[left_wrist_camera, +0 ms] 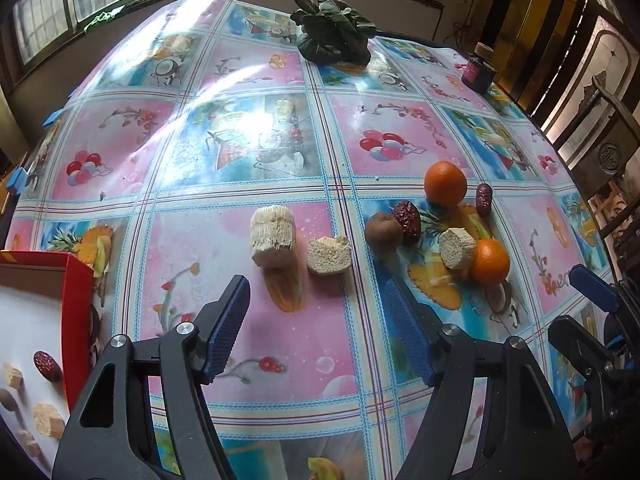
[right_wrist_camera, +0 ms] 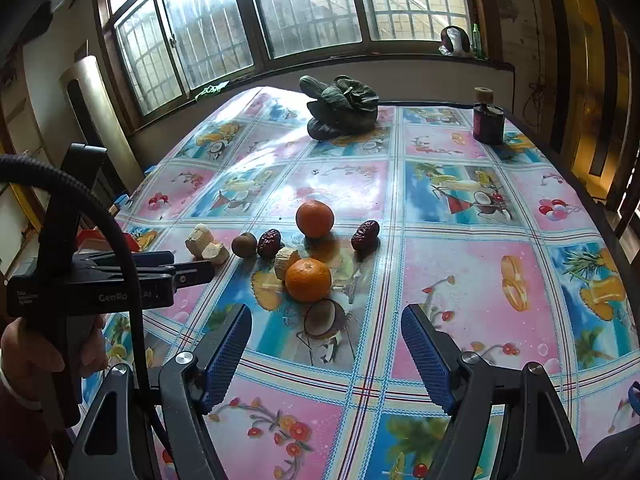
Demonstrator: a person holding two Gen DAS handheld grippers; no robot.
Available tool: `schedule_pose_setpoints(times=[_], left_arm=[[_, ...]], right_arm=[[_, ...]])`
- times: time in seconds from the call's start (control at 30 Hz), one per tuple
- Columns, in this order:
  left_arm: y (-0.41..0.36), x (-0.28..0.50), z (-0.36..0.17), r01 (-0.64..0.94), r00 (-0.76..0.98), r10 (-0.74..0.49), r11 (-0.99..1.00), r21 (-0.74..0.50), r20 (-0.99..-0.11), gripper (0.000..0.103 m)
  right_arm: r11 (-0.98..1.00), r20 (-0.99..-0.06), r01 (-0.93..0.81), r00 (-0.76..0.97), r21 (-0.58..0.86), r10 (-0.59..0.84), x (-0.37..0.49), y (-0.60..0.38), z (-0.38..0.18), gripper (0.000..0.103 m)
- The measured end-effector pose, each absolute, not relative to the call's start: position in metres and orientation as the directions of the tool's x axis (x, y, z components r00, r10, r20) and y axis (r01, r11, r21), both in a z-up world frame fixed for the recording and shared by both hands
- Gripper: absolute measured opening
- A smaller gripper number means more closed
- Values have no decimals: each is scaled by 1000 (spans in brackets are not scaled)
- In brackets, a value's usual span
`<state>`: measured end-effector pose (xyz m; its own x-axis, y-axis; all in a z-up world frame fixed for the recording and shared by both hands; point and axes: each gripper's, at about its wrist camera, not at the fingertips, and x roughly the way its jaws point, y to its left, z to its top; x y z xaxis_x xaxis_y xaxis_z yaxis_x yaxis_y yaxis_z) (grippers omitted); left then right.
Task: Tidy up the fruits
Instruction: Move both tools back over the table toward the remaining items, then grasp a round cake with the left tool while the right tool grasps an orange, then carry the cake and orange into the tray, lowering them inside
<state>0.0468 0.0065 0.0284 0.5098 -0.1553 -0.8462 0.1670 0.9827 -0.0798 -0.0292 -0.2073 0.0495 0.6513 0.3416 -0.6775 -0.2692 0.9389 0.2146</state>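
Fruit lies loose on the patterned tablecloth (left_wrist_camera: 240,320). Two pale fibrous chunks (left_wrist_camera: 273,236) (left_wrist_camera: 329,256) lie just beyond my left gripper (left_wrist_camera: 316,292), which is open with nothing between its pads. To their right cluster two oranges (left_wrist_camera: 445,183) (left_wrist_camera: 490,261), two red dates (left_wrist_camera: 407,218) (left_wrist_camera: 483,199), a brown round fruit (left_wrist_camera: 383,229) and a third pale chunk (left_wrist_camera: 456,248). My right gripper (right_wrist_camera: 326,312) hangs open in front of the near orange (right_wrist_camera: 308,280), not touching it. The far orange (right_wrist_camera: 315,218) and the dates (right_wrist_camera: 269,242) (right_wrist_camera: 365,234) sit behind.
A red box (left_wrist_camera: 78,320) with a white inside stands at the near left and holds a date (left_wrist_camera: 47,366) and several pale chunks. A leafy vegetable (left_wrist_camera: 334,34) and a dark jar (left_wrist_camera: 478,72) stand at the far end. A wooden chair (left_wrist_camera: 612,148) is past the right edge.
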Motion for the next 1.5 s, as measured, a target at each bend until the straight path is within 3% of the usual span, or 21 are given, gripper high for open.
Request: schedule_pose_setpoints(times=[0.23, 0.37, 0.5, 0.7, 0.77, 0.83, 0.87, 0.93, 1.5], left_arm=[[-2, 63, 19, 172, 510, -127, 984, -44, -851, 66], [0, 68, 18, 172, 519, -103, 985, -15, -848, 51], [2, 70, 18, 174, 515, -115, 984, -28, -849, 50], [1, 70, 18, 185, 518, -120, 982, -26, -847, 50], [2, 71, 19, 182, 516, -126, 983, -34, -847, 50], [3, 70, 19, 186, 516, -133, 982, -41, -846, 48], [4, 68, 19, 184, 520, -128, 982, -36, -845, 38], [7, 65, 20, 197, 513, -146, 979, -49, -846, 26], [36, 2, 39, 167, 535, -132, 985, -49, -835, 26]], right_arm=[[937, -688, -271, 638, 219, 345, -23, -206, 47, 76], [937, -696, -279, 631, 210, 344, -18, -203, 46, 76], [938, -711, -285, 616, 199, 338, -10, -196, 41, 74], [936, -748, -321, 583, 145, 315, 9, -177, 32, 60], [936, -760, -330, 574, 124, 303, 16, -171, 28, 50], [930, -766, -344, 562, 128, 313, 21, -167, 25, 33], [931, -763, -341, 565, 130, 313, 22, -167, 24, 32], [934, -764, -336, 569, 120, 303, 18, -167, 25, 32], [935, -726, -307, 601, 177, 334, -27, -172, 44, 32]])
